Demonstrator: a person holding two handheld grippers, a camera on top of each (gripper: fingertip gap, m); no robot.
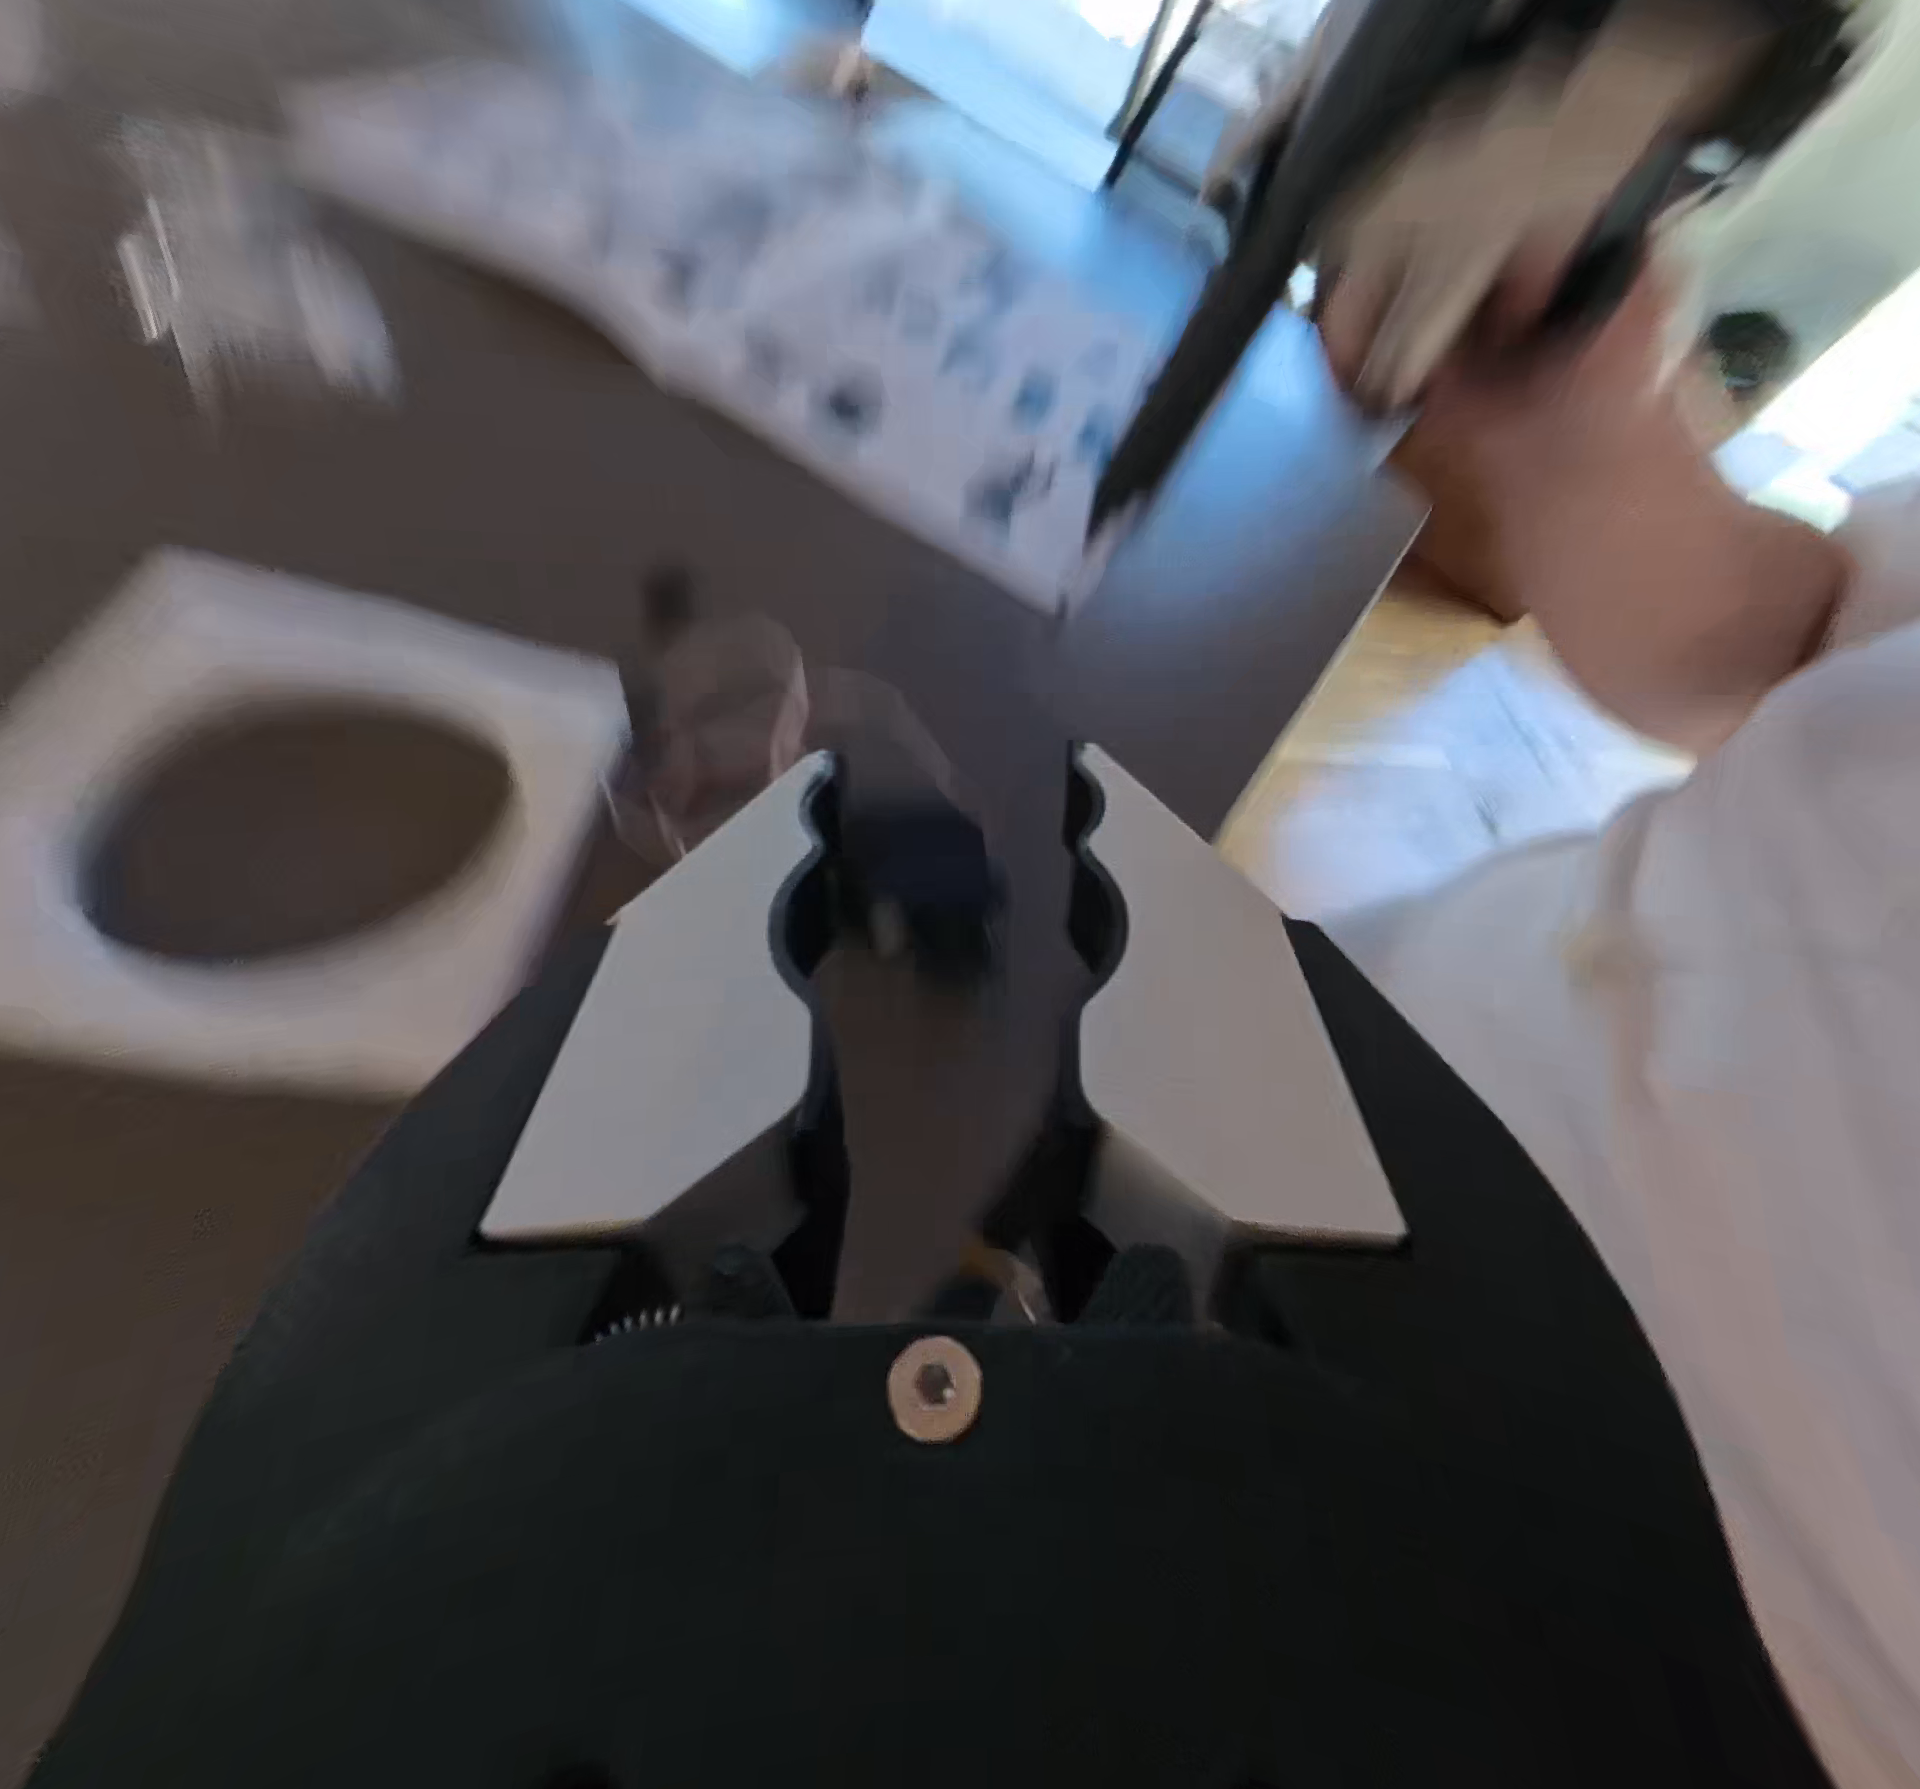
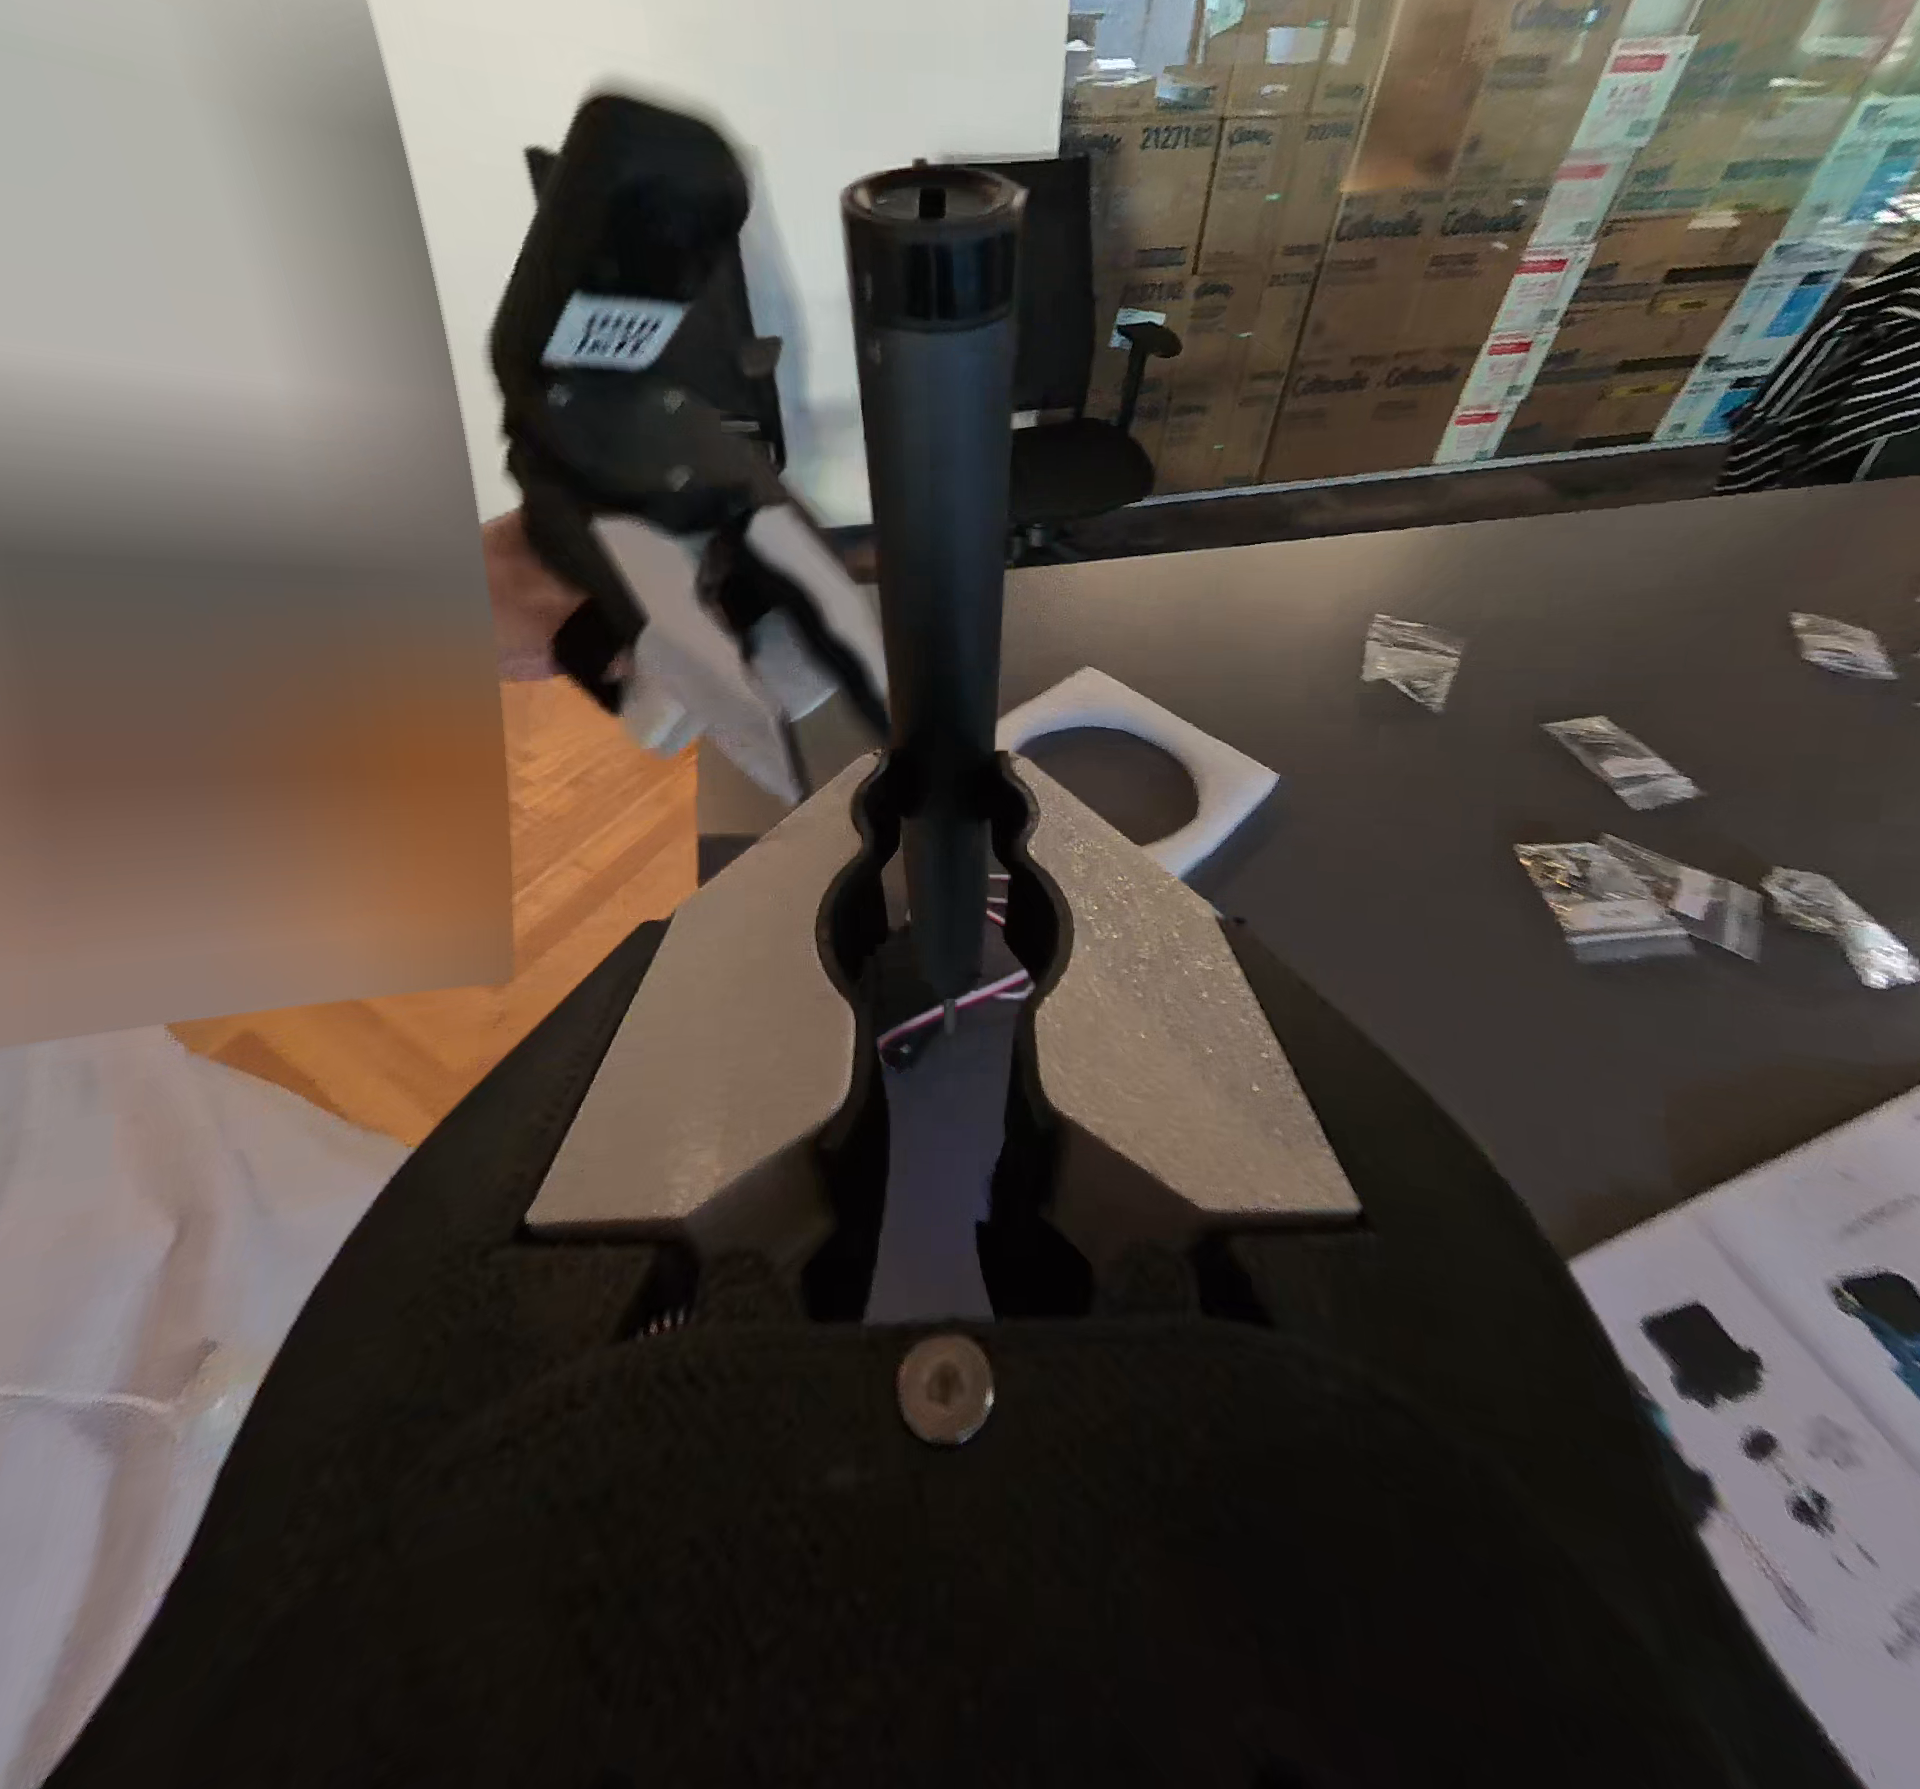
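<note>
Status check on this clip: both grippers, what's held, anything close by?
Right gripper shut on dark tube. Left gripper open, empty, blurred. White foam block just beyond.

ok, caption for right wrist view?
Right gripper shut on dark tube, left gripper beside it, above dark table.

My left gripper [image 1: 951, 783] has a black matte body, two pale grey wedge-shaped fingers [image 1: 707, 991] with wavy black inner edges, and one silver hex screw [image 1: 934, 1388] in the middle. My right gripper [image 2: 943, 773] looks the same, its screw [image 2: 943, 1388] slotted. I wear a white sleeve [image 1: 1704, 1064].
</note>
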